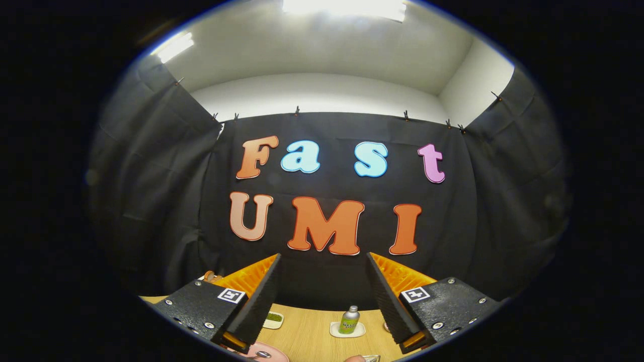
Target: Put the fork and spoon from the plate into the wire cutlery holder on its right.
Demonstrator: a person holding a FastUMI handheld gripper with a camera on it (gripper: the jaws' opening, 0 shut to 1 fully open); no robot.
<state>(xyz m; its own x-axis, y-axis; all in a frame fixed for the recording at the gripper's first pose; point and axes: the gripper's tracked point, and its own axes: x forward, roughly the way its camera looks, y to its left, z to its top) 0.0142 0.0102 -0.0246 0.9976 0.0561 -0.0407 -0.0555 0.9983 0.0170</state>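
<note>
Approach phase: we're aiming far too high, cutlery barely in frame.

We're seeing just a sliver of the pink plate [261, 353] under the near finger, and a bit of what may be the wire holder [371, 358] beside it; fork and spoon we cannot make out. Gripper [322, 301] is hanging spread wide, grasping nothing, pointing at the booth wall. Beyond the fingers: a green bottle [349, 320] on a coaster [347, 330], and a small dish [273, 320], all on the wooden table [307, 337]. We're judging the next move as pitching down and centring the plate between the fingers before descending.
</note>
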